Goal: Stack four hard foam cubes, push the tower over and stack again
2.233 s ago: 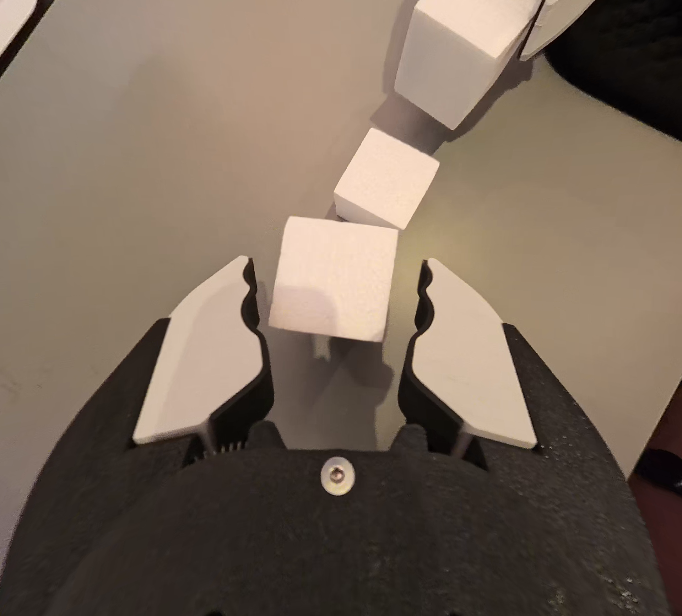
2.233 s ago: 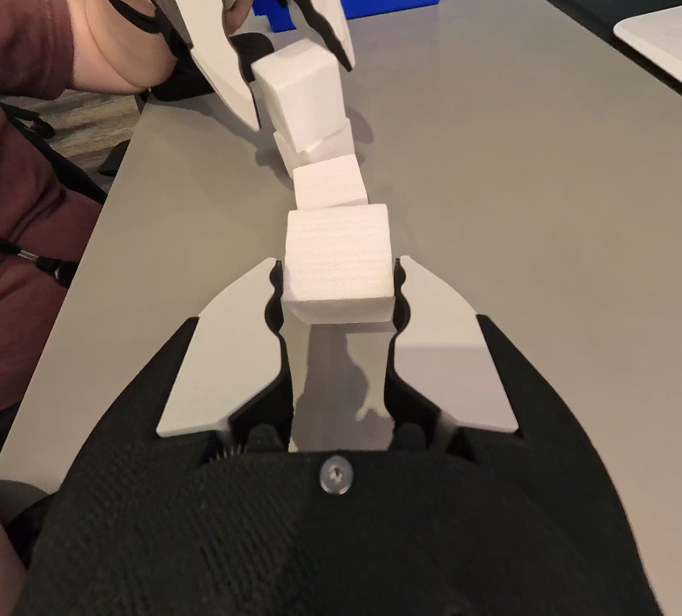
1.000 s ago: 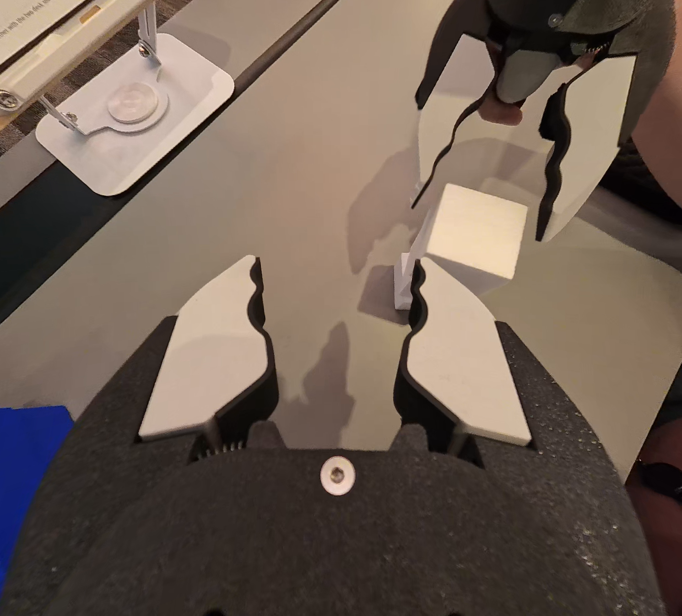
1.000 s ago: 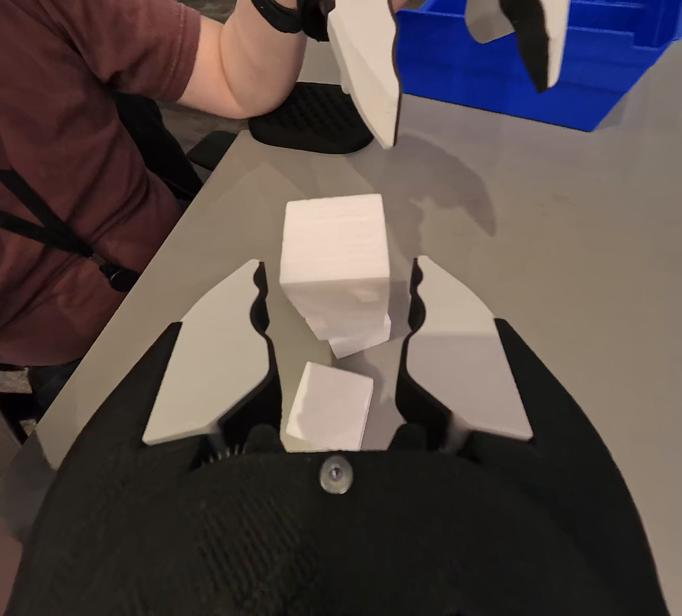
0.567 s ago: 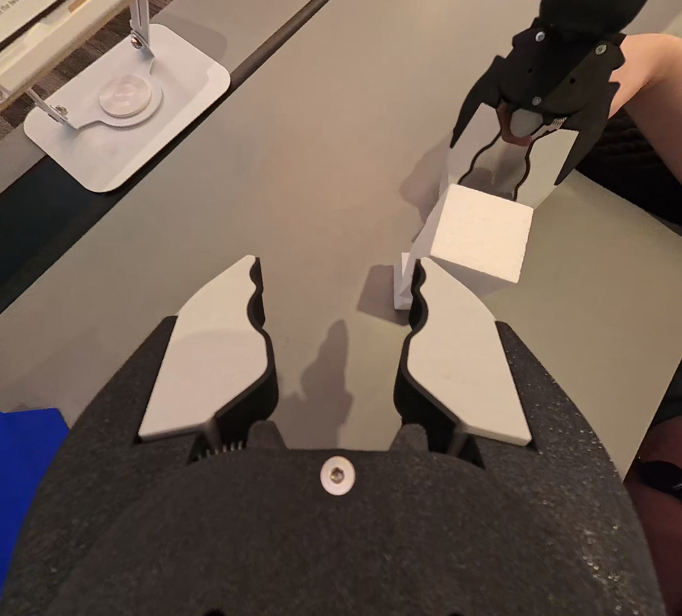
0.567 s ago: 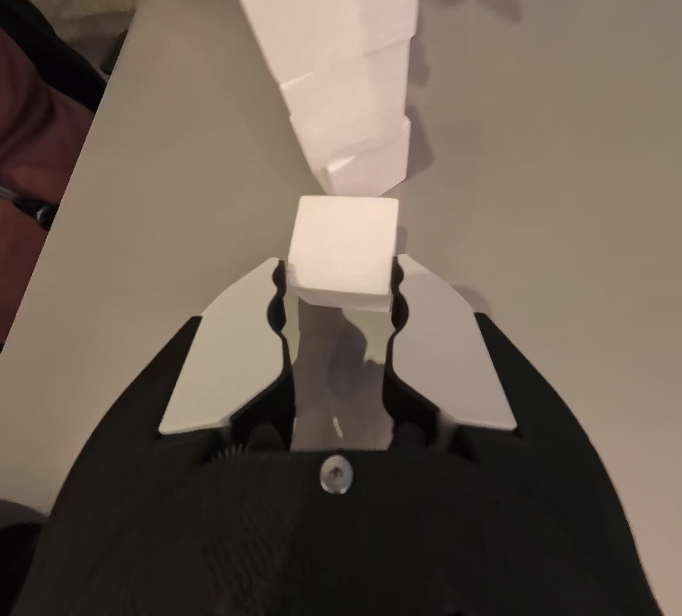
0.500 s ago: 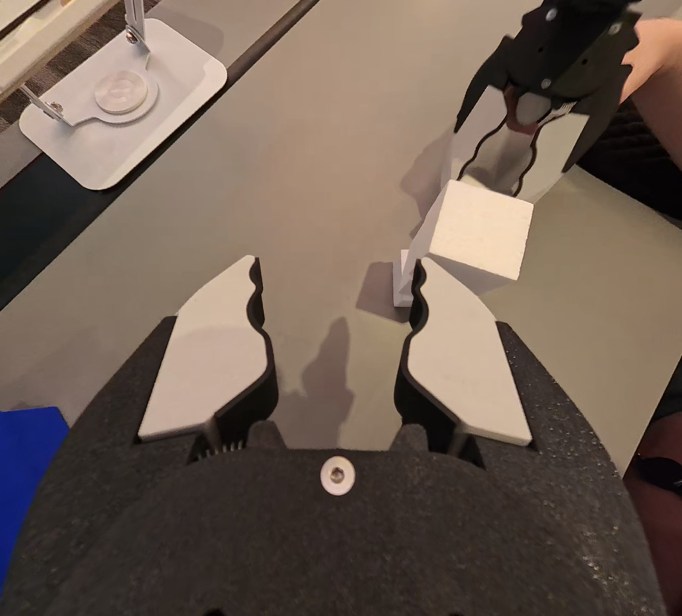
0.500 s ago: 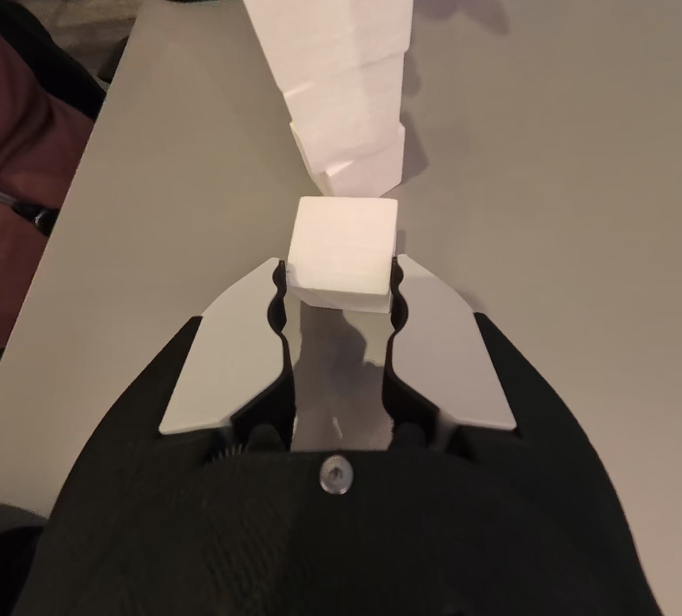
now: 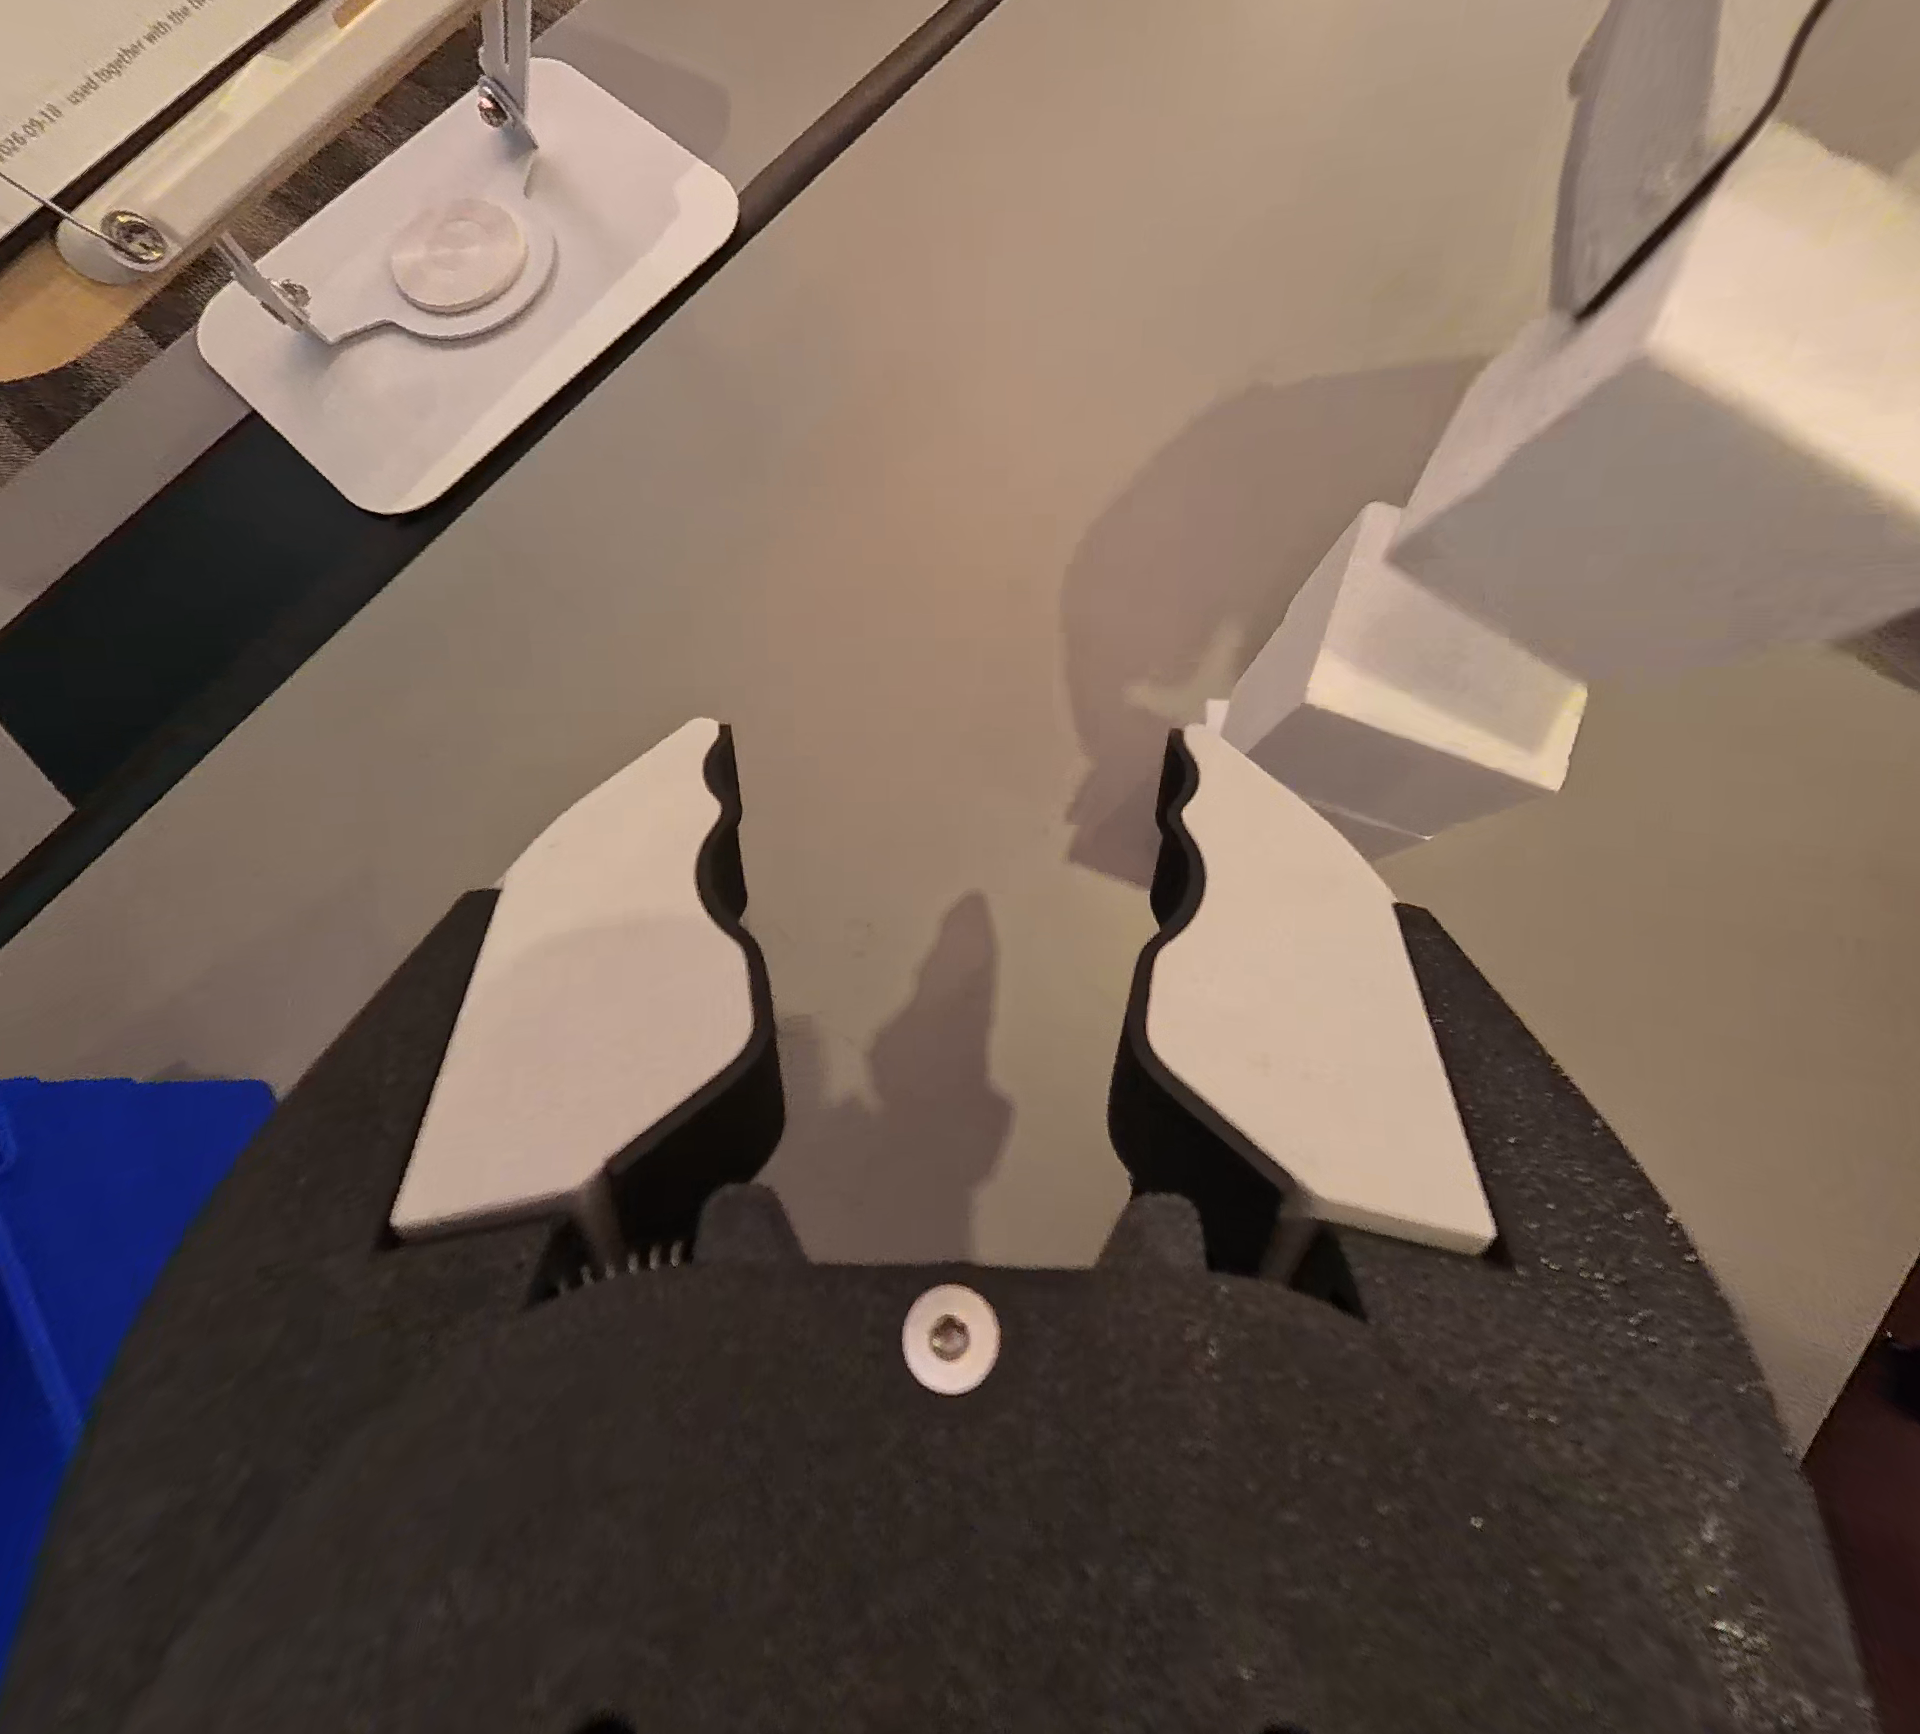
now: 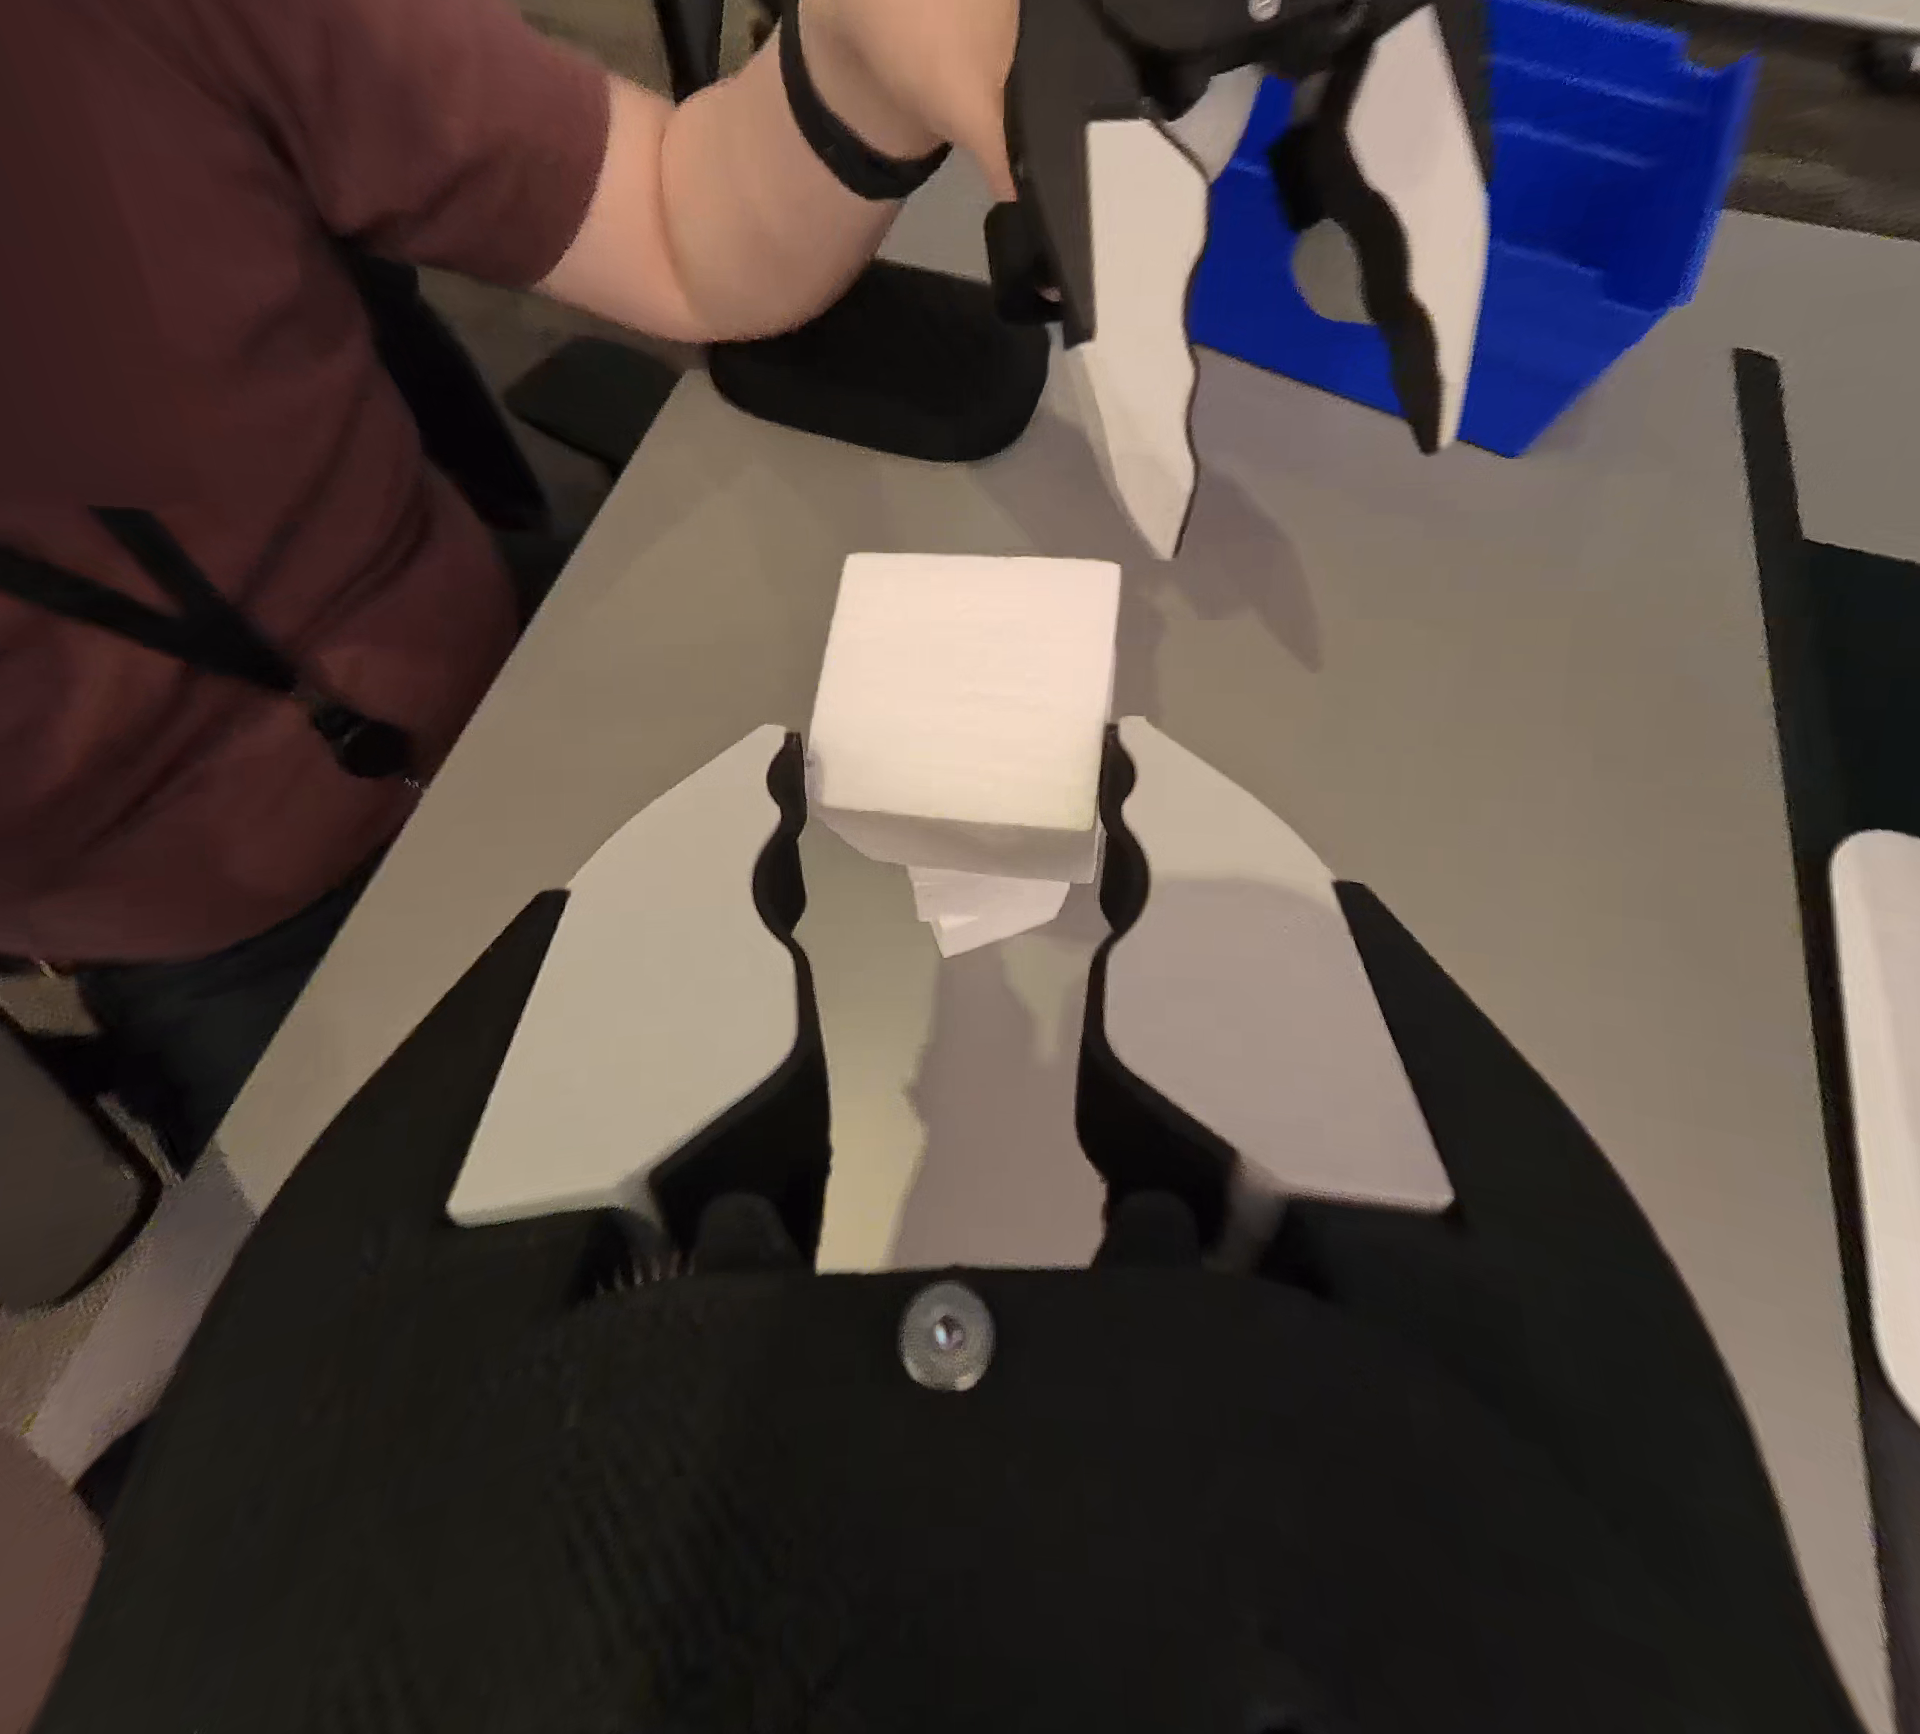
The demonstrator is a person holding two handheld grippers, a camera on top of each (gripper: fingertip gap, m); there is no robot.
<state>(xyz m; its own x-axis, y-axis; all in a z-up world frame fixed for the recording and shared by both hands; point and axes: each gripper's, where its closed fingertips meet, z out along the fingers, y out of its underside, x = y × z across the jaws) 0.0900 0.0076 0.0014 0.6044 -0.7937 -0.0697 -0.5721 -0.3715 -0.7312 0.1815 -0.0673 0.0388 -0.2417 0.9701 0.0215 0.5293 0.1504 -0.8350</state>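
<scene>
Right hand-held gripper (image 10: 951, 775) clamps the top foam cube (image 10: 966, 697) over a stack of cubes (image 9: 1392, 697) on the grey worktop (image 10: 1507, 801), their number hidden beneath it, while the left hand-held gripper (image 9: 945, 801) hangs wide and empty nearby, a blue bin (image 10: 1579, 230) beyond.
</scene>
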